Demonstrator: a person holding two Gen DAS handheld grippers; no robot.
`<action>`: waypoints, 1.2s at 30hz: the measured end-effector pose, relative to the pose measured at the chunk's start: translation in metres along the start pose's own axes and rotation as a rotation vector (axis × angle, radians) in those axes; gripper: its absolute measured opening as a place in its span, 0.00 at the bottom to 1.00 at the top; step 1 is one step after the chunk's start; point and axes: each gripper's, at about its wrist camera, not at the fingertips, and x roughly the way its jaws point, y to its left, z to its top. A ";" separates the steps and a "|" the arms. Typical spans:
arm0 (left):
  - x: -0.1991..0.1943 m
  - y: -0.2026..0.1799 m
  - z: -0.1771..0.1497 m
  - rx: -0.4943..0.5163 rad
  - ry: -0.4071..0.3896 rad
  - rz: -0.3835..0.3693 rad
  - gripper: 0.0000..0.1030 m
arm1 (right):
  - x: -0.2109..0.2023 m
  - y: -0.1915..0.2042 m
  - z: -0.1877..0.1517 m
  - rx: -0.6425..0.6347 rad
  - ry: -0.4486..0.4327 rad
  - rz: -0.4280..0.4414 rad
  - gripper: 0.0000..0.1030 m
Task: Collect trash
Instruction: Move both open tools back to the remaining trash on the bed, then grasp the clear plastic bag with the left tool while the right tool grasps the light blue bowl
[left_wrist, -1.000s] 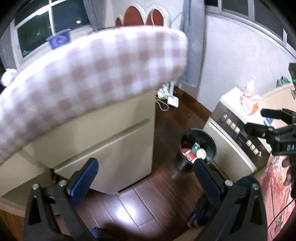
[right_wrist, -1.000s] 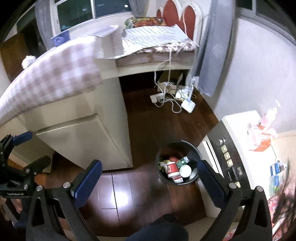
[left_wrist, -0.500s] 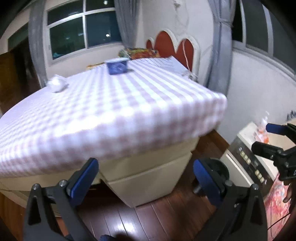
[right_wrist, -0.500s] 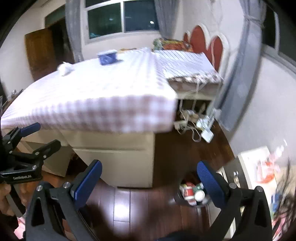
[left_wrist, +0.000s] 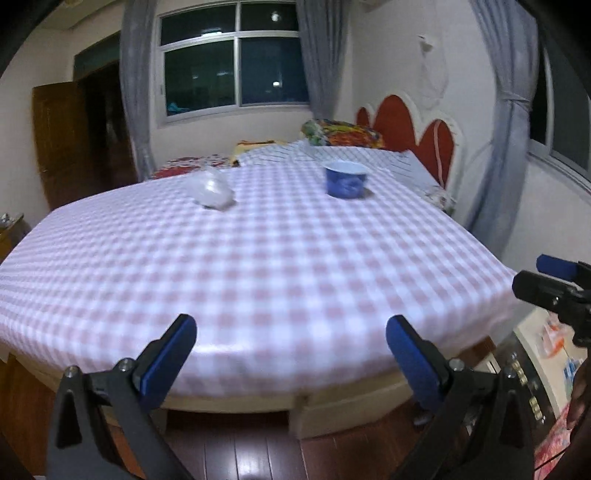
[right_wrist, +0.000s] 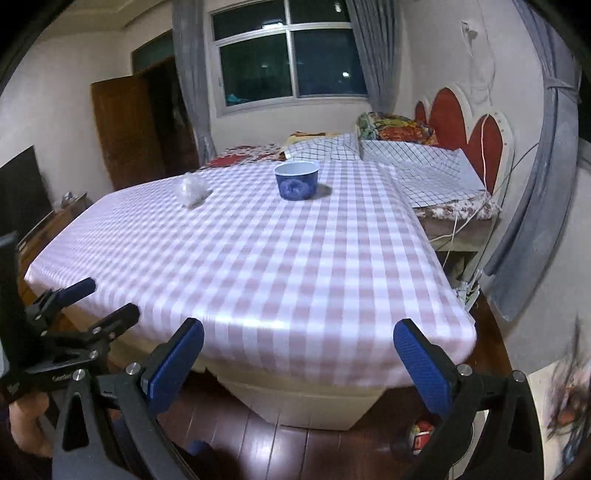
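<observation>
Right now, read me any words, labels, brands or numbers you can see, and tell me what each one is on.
No text reads clearly in either view.
Left hand-held gripper: small white lettering on its body, too small and blurred to read.
Blue cup: a darker pattern, no legible words.
Appliance: buttons on its panel, labels too small to read.
Red can: printed label, blurred.

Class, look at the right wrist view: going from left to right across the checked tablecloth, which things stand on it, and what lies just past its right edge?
Crumpled white wad → blue cup → grid-patterned sheet, off the tablecloth's right edge.
</observation>
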 end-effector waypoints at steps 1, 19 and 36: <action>0.003 0.008 0.007 -0.016 -0.004 0.006 1.00 | 0.005 0.004 0.009 -0.008 -0.008 -0.010 1.00; 0.098 0.076 0.099 -0.104 0.039 0.090 1.00 | 0.123 0.030 0.129 -0.066 0.030 -0.024 1.00; 0.205 0.098 0.147 -0.049 0.188 0.152 0.85 | 0.248 0.021 0.178 -0.066 0.160 -0.076 1.00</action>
